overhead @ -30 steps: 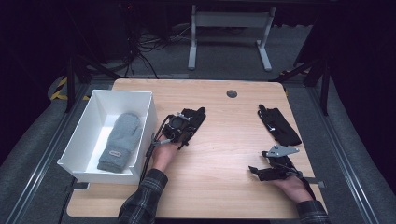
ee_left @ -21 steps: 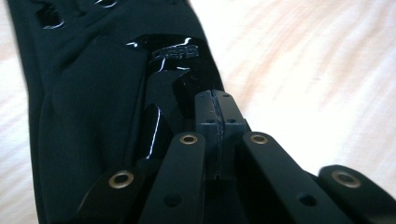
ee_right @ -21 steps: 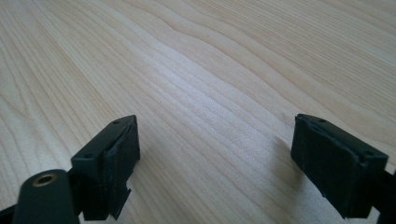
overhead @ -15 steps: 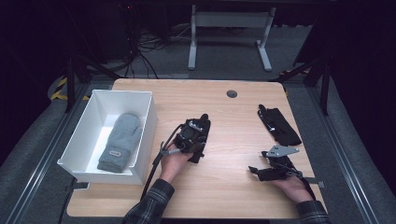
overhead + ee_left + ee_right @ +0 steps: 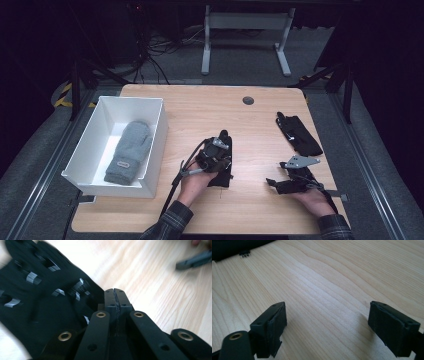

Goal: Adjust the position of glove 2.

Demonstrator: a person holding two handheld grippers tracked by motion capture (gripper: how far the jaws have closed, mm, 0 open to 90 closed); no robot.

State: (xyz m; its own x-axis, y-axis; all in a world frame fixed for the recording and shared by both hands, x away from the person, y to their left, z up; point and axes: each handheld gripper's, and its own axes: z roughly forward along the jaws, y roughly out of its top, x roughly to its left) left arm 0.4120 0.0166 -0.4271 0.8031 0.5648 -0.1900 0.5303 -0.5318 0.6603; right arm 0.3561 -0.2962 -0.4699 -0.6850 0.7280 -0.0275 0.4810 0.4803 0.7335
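Observation:
A black glove (image 5: pixel 223 181) with shiny marks (image 5: pixel 45 302) lies mid-table under my left gripper (image 5: pixel 227 167). Its jaws are pressed together (image 5: pixel 115 293) at the glove's edge and seem to pinch it. My right gripper (image 5: pixel 272 184) rests near the front right of the table, and its jaws stand wide apart (image 5: pixel 327 325) over bare wood. A second black glove (image 5: pixel 299 134) lies flat at the back right. A grey mitten (image 5: pixel 127 150) lies inside the white bin (image 5: pixel 157 135) on the left.
The wooden table (image 5: pixel 200 115) has a round cable hole (image 5: pixel 248 100) near its far edge. One jaw of the right gripper (image 5: pixel 195 260) shows far off in the left gripper view. A dark glove edge (image 5: pixel 232 247) shows in the right gripper view.
My left hand has moved from beside the bin toward the table's middle and nearer the person, and the black glove came along. The right gripper has stayed put.

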